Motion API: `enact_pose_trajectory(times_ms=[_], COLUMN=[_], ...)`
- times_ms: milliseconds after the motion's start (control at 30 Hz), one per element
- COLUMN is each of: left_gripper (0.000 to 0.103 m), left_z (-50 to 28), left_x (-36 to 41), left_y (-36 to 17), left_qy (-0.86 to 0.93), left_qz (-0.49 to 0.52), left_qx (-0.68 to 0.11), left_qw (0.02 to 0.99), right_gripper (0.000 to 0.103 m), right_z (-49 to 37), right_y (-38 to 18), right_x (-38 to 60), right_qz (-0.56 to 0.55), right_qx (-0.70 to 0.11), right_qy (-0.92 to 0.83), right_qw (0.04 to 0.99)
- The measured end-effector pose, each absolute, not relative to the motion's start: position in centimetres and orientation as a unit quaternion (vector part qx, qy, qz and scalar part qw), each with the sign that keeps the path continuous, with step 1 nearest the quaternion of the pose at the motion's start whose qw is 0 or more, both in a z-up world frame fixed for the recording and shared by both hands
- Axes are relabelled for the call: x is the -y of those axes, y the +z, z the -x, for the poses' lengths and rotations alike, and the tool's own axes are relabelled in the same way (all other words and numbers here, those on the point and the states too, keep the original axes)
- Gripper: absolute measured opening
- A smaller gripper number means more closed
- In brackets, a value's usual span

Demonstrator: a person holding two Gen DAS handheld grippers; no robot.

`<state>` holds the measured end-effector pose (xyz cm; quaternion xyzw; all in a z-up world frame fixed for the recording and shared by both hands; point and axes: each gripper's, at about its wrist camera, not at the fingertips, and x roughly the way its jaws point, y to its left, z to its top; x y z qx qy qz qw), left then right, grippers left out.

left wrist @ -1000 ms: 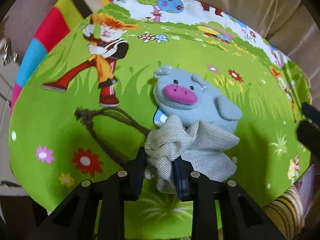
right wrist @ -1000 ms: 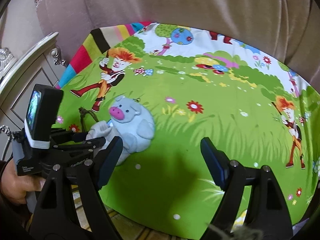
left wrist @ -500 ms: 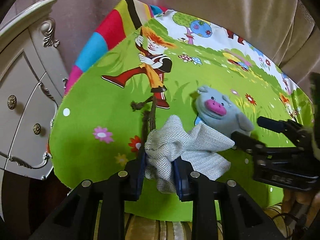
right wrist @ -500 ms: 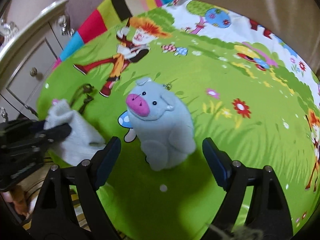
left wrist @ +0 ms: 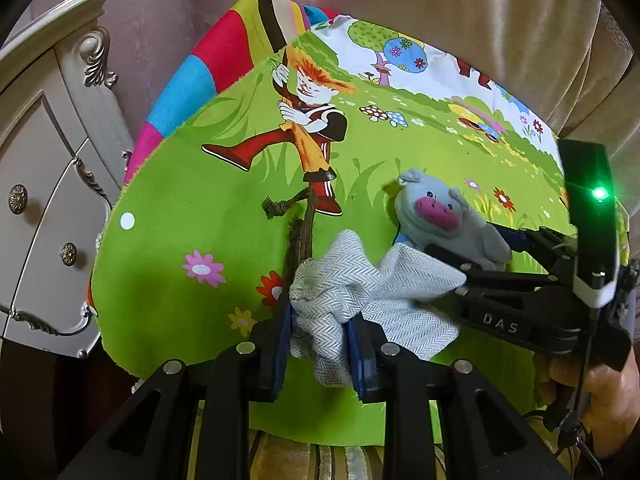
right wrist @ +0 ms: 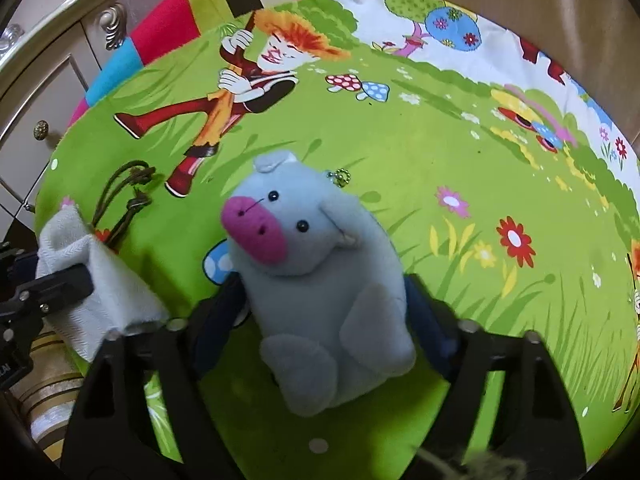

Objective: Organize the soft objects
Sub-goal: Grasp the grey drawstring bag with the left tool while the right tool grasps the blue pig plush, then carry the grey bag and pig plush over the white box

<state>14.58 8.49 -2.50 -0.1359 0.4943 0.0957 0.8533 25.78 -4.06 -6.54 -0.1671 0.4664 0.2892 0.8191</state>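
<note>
My left gripper (left wrist: 320,338) is shut on the mouth of a grey herringbone drawstring bag (left wrist: 372,280), whose brown cords (left wrist: 298,224) trail over the green cartoon cloth. A light blue plush pig (right wrist: 320,280) with a pink snout lies on the cloth between my right gripper's (right wrist: 326,312) jaws, which have closed in against its sides. In the left wrist view the pig (left wrist: 440,216) lies just right of the bag, with the right gripper (left wrist: 520,280) reaching in from the right. The bag also shows at the left of the right wrist view (right wrist: 88,280).
The bright cartoon cloth (left wrist: 200,184) covers a cushioned seat against a beige backrest (left wrist: 440,8). A cream dresser with metal knobs (left wrist: 48,184) stands at the left. A striped cushion edge (right wrist: 44,364) lies below the cloth's front edge.
My right gripper has moved in to the pig and its jaws have closed around it. My left gripper has drawn the bag back and left, off the pig.
</note>
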Motion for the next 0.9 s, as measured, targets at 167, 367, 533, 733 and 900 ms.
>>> enact_pose_trajectory(times_ms=[167, 367, 533, 733, 900], left_gripper=[0.026, 0.026, 0.026, 0.026, 0.026], left_z=[-14.2, -13.3, -12.3, -10.9, -9.4], left_x=[-8.2, -7.6, -7.1, -5.8, -4.2], left_y=[-1.9, -1.0, -0.1, 1.3, 2.5], left_qy=[0.101, 0.105, 0.102, 0.095, 0.082], left_qz=[0.129, 0.12, 0.12, 0.115, 0.112], left_qx=[-0.486, -0.473, -0.464, -0.449, -0.437], left_qw=[0.859, 0.866, 0.872, 0.881, 0.889], right_gripper=[0.038, 0.031, 0.029, 0.029, 0.029], right_z=[-25.7, -23.9, -22.0, -18.9, -16.1], right_y=[-5.4, -5.0, -3.8, -1.0, 0.7], right_x=[5.5, 6.8, 8.9, 11.5, 13.5], right_qz=[0.141, 0.135, 0.119, 0.099, 0.086], right_qx=[-0.472, -0.472, -0.465, -0.441, -0.426], right_qy=[0.286, 0.287, 0.279, 0.263, 0.251], right_qw=[0.822, 0.823, 0.832, 0.853, 0.865])
